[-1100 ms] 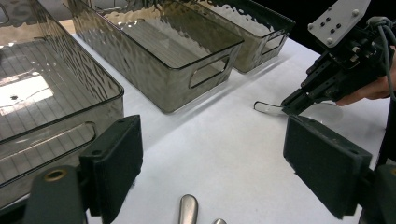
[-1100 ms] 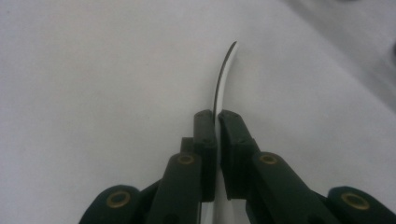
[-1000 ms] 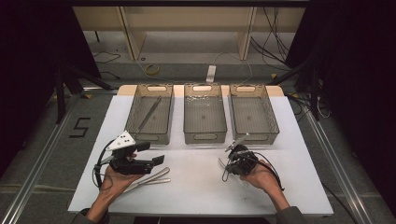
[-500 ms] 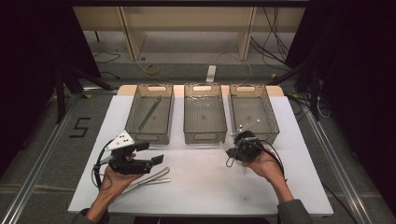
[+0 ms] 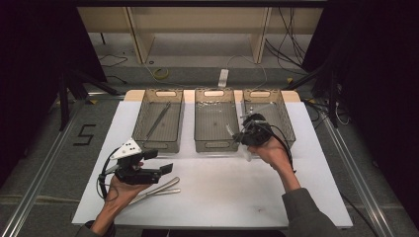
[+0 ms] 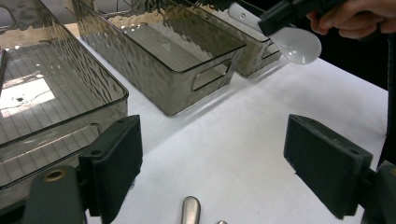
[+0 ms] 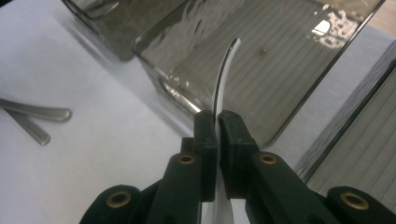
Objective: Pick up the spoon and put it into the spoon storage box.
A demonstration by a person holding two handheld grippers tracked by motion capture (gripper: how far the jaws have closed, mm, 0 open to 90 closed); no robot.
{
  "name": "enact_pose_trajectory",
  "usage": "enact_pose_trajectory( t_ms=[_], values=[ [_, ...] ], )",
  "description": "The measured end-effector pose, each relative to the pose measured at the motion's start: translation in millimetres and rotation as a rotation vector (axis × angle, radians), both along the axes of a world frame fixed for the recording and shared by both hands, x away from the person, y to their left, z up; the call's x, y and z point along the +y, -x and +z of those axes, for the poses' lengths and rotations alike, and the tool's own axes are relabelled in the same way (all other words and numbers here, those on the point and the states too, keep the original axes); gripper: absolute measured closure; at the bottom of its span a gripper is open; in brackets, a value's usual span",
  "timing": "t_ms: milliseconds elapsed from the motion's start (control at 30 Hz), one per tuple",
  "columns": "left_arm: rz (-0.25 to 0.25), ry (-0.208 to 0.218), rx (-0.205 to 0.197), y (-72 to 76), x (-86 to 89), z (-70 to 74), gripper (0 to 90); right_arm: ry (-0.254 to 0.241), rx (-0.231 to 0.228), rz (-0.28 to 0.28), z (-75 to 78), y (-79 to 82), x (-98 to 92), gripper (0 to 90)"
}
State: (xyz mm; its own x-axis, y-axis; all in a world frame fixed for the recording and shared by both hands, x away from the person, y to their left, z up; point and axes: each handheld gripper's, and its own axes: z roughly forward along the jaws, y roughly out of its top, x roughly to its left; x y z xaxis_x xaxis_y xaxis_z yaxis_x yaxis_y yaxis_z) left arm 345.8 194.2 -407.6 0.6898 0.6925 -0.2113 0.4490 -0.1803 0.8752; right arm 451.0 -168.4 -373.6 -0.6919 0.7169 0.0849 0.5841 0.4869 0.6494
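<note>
My right gripper point(image 5: 245, 132) is shut on a white plastic spoon point(image 7: 224, 70), which it holds in the air by the front edge of the middle bin point(image 5: 213, 143) and the right bin point(image 5: 286, 129). In the right gripper view the spoon stands edge-on between the pressed jaws point(image 7: 217, 126). Seen from the left gripper view, the spoon's bowl point(image 6: 299, 44) hangs below the right gripper point(image 6: 282, 11). My left gripper point(image 5: 160, 161) is open with nothing between its jaws point(image 6: 212, 163), low over the table above two metal utensils point(image 5: 158, 190).
Three smoky clear bins stand in a row at the back of the white table point(image 5: 222, 197). The left bin point(image 5: 141, 123) holds a long metal utensil point(image 5: 158, 119). Two metal handle ends point(image 7: 37, 112) lie on the table at the front left.
My right hand has risen and moved away from me toward the bins, carrying the white spoon. My left hand and the metal utensils stayed put.
</note>
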Motion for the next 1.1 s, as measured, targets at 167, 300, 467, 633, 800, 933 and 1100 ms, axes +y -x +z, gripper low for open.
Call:
enact_pose_trajectory(
  t_ms=[167, 300, 467, 633, 800, 933, 1100],
  values=[
    [0.003, 0.001, -0.003, 0.5, 0.5, 0.4, 19.2, -0.005, -0.011, -0.022, 9.1, -15.6, 8.4, 86.6],
    [0.006, 0.007, -0.005, 0.3, 1.0, 0.3, 19.2, -0.011, -0.020, -0.035, 13.7, -26.3, 14.2, 86.6],
    [0.004, 0.003, -0.007, 0.3, 1.2, 0.4, 19.2, -0.031, -0.023, -0.054, 16.0, -38.8, 20.6, 86.6],
    [0.004, 0.003, -0.008, 0.5, 1.6, 0.7, 19.2, -0.025, -0.025, -0.078, 14.0, -50.7, 27.0, 86.6],
    [0.005, 0.005, -0.013, 0.9, 1.5, 1.2, 19.2, -0.030, -0.025, -0.093, 12.4, -59.8, 34.2, 86.5],
    [0.005, 0.004, -0.015, 1.0, 1.5, 1.3, 19.3, -0.033, -0.025, -0.104, 11.7, -66.1, 41.2, 86.5],
    [0.006, 0.006, -0.016, 1.3, 1.9, 1.6, 19.2, -0.032, -0.028, -0.116, 11.6, -72.6, 48.8, 86.5]
  ],
)
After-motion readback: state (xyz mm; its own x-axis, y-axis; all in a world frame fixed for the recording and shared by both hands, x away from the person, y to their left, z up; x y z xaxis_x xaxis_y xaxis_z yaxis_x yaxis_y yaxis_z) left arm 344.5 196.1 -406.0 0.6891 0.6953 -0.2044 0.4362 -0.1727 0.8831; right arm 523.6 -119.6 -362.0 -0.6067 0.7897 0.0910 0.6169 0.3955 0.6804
